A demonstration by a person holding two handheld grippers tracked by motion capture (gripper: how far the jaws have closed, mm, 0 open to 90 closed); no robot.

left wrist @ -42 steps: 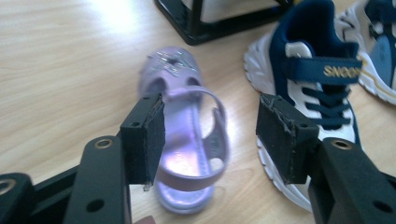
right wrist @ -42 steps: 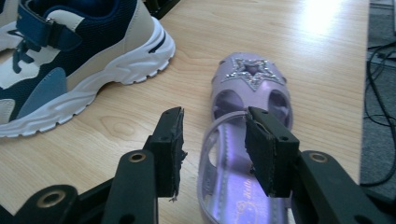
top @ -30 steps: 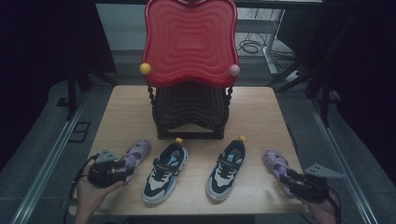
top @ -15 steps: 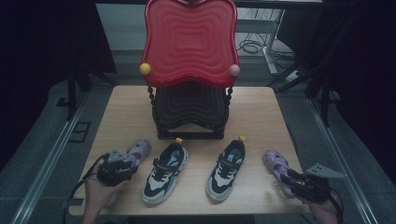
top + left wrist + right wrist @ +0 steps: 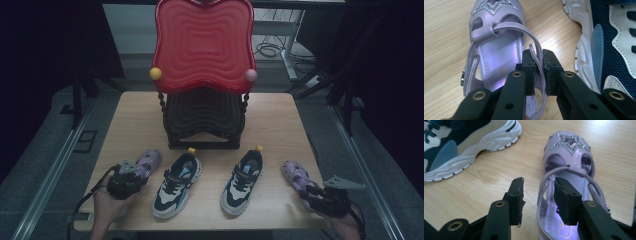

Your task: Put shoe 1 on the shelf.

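Observation:
A lilac sandal (image 5: 149,161) with a glitter star lies at the front left of the table. My left gripper (image 5: 134,176) sits at its heel. In the left gripper view its jaws (image 5: 539,62) have just been closing and now pinch the thin heel strap of this sandal (image 5: 496,32). The matching sandal (image 5: 292,172) lies at the front right. My right gripper (image 5: 311,191) is over its heel. Its jaws (image 5: 538,190) have just been closing a little and stand astride the side strap of that sandal (image 5: 569,147), one pad outside and one inside, with neither pressing.
Two navy and white sneakers (image 5: 177,185) (image 5: 242,182) lie between the sandals, toes towards me. Behind them a black stacked stand (image 5: 202,117) carries a tilted red wavy tray (image 5: 202,45). The wooden table (image 5: 135,115) has dark floor on all sides.
The left hand has crept slightly forward onto the left sandal's heel. The right hand and all the shoes lie as before.

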